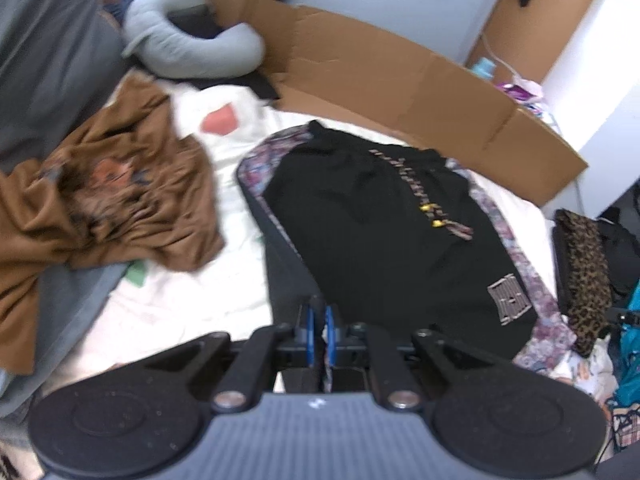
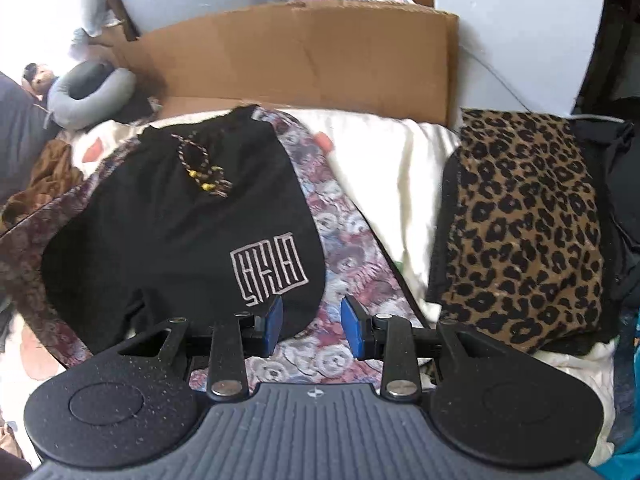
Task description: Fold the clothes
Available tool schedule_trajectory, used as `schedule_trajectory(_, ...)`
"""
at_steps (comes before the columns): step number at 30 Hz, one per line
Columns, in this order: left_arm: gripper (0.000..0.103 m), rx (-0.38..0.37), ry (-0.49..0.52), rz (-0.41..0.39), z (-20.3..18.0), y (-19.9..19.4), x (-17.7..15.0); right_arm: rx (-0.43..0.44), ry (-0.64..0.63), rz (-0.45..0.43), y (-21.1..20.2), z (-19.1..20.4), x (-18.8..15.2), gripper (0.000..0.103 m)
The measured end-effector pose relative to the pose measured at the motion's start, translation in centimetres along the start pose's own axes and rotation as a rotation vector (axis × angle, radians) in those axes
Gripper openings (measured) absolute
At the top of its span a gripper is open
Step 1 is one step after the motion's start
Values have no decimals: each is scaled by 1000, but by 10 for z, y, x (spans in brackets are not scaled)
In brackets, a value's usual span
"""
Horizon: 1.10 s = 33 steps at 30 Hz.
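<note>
Black shorts (image 1: 380,220) (image 2: 180,232) with a beaded drawstring and a stitched logo lie flat on a teddy-bear patterned garment (image 1: 540,312) (image 2: 344,248), spread on the white bedding (image 1: 180,300). My left gripper (image 1: 319,328) is shut on the near left edge of the patterned garment, and a strip of its cloth shows between the blue pads. My right gripper (image 2: 313,326) is open just above the patterned cloth, beside the shorts' hem and logo, with nothing between its fingers.
A folded leopard-print garment (image 2: 524,220) (image 1: 584,272) lies to the right. A crumpled brown garment (image 1: 120,200) lies to the left. Flattened cardboard (image 1: 380,64) (image 2: 300,60) stands along the back, with a grey neck pillow (image 1: 180,48) at the far left.
</note>
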State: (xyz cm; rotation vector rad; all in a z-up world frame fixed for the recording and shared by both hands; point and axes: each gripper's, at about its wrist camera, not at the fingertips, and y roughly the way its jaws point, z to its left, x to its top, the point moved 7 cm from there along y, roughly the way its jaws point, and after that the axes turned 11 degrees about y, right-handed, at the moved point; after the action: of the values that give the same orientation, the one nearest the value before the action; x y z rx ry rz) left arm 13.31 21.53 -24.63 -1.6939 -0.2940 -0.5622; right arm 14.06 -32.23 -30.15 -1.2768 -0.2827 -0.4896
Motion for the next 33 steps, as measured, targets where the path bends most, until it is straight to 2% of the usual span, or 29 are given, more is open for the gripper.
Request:
schedule_trajectory(11,7,-148,101,6,-74,43,25,104,-10,27,11,30,-5,41)
schedule_trajectory(15,6,-197,120,9,-90,58,28,137,-12,41,25,44,-9,46)
schedule_trajectory(19,6,-244,125,18,-104,77,32,157,-44,47,39,59,-13,46)
schedule_trajectory(23,6,-278,145,35,-118,93,37,201,-77,15,46,76,-8,47)
schedule_trajectory(27,6,-333,175,32,-138,107,45,250,-34,21,55,90,-3,55)
schedule_trajectory(33,6,-411,176,38,-164,127,50,302,-94,39,69,117,-5,56)
